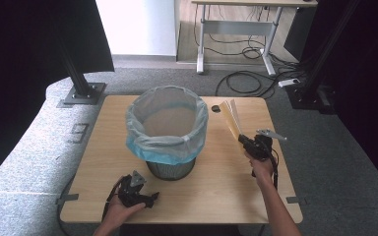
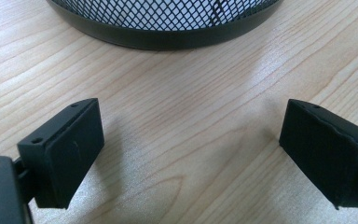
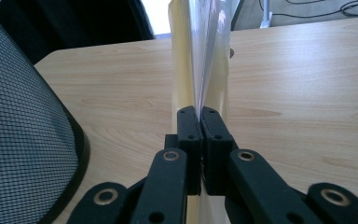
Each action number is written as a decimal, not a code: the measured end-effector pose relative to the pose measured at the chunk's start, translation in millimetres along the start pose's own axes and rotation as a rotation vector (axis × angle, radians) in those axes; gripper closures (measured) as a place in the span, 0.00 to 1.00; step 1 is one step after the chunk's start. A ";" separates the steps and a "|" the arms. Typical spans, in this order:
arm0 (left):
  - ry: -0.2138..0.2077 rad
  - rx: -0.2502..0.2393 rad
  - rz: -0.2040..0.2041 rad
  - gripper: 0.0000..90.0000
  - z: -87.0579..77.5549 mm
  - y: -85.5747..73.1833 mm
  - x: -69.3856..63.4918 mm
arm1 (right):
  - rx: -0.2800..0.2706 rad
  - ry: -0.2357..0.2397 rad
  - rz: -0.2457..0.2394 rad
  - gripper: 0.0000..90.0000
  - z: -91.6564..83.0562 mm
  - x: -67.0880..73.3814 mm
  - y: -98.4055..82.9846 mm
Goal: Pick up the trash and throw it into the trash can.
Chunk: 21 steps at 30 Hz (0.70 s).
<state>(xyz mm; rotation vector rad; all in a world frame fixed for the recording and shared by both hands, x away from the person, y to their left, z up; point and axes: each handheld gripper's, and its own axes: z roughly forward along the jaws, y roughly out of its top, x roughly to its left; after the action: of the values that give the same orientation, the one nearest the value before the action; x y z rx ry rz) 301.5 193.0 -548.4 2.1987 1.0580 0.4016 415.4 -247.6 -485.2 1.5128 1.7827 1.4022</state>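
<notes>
My right claw (image 1: pixel 244 140) is clamped on a thin yellowish packet (image 1: pixel 232 118), a flat sheet with a clear glossy film along one face. In the right gripper view the two black jaws stand pressed together with the packet (image 3: pixel 200 74) pinched edge-on between them, rising straight up from the pads. From the high view I see the packet lifted off the counter (image 1: pixel 216 182), tilted up and away from my hand, just to the right of the wastebasket (image 1: pixel 167 128) and apart from its rim. A small dark object (image 1: pixel 215 108) lies on the counter near the far edge, close behind the packet (too small for me to tell what it is).

The wastebasket is a black mesh bin lined with a pale bag whose blue-tinted edge is folded down over the rim; it stands near the middle of the counter. Its mesh wall (image 3: pixel 23 130) shows at the left of the right gripper view.

My left claw (image 1: pixel 150 199) rests low at the near left of the counter, in front of the wastebasket. Its jaws stand wide apart with bare wood (image 2: pixel 186 140) between them and nothing gripped, pointing at the basket's base (image 2: pixel 168 28).
</notes>
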 end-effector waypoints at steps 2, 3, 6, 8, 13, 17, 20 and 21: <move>0.000 0.000 0.000 0.07 0.1 0.0 0.0 | -0.005 0.008 -0.002 0.97 -1.8 2.6 2.1; 0.000 0.000 0.000 0.07 0.1 0.1 0.0 | -0.008 0.012 -0.008 0.97 -2.2 3.7 3.0; -0.002 0.000 0.002 0.07 0.2 0.2 -0.1 | -0.021 0.024 -0.022 0.97 -4.4 8.8 6.9; -0.002 0.000 0.002 0.07 0.3 0.2 -0.1 | -0.025 0.029 -0.025 0.97 -5.6 11.5 9.1; -0.002 0.000 0.002 0.07 0.3 0.3 -0.2 | -0.042 0.029 -0.037 0.97 -10.0 16.8 15.3; -0.003 0.000 0.003 0.07 0.4 0.4 -0.2 | -0.053 0.035 -0.038 0.97 -14.8 20.0 20.2; -0.003 0.000 0.003 0.07 0.5 0.5 -0.2 | -0.074 0.067 -0.027 0.97 -18.4 23.5 24.2; -0.003 0.000 0.004 0.07 0.5 0.5 -0.2 | -0.078 0.071 -0.028 0.97 -19.1 24.7 25.0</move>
<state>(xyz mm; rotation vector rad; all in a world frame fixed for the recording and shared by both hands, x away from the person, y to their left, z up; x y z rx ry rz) 301.9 192.4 -548.4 2.2012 1.0524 0.3998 404.1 -235.8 -448.8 1.4093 1.7617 1.5108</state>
